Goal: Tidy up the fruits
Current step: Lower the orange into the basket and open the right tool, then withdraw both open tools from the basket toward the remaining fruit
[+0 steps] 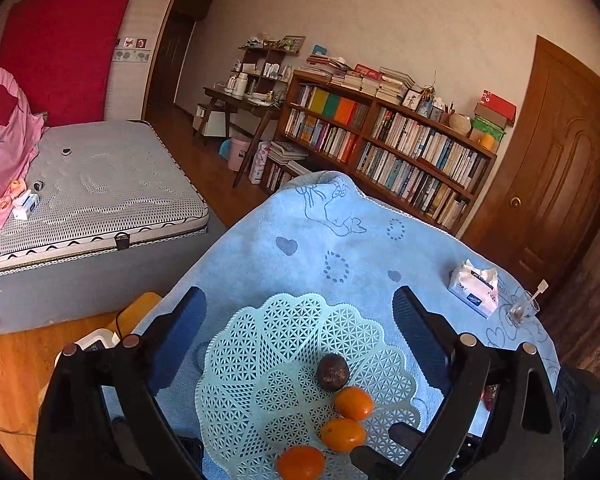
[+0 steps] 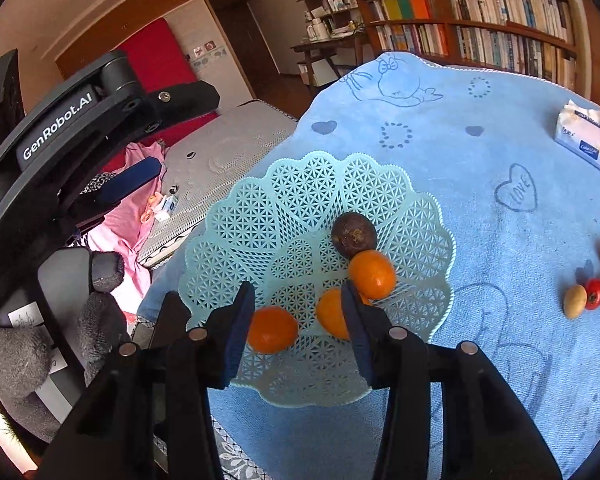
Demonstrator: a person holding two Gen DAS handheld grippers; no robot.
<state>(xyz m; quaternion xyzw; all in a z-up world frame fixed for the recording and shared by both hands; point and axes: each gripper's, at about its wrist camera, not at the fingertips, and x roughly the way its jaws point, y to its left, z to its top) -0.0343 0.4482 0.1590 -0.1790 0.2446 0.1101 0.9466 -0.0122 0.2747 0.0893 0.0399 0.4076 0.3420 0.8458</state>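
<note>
Left wrist view shows the left tongs point(image 1: 300, 312) spread wide and holding nothing, above a pale green lattice basket point(image 1: 260, 344) that stands on the counter point(image 1: 260, 248), which is covered with a light blue towel. Between the two fingers, inside the basket, lie a dark brown round fruit point(image 1: 332, 371) and three oranges: one point(image 1: 353, 403) touches the dark fruit, the second point(image 1: 343, 434) is just beside the first, and the third point(image 1: 300, 462) is nearest to the camera. Beyond the right finger, a tissue pack point(image 1: 474, 288) and a small glass point(image 1: 522, 312) stand near the counter edge.

Right wrist view shows the right tongs point(image 2: 296, 300) also spread and empty, with the tips over the near rim of the basket. One orange lies between the fingers, and another is partly hidden behind the right finger. To the right of these tongs, well apart from the basket, several small fruits point(image 2: 592, 292) lie on the towel, yellowish, red and dark. A gloved hand point(image 2: 60, 320) holds the left tongs at the left side.
</note>
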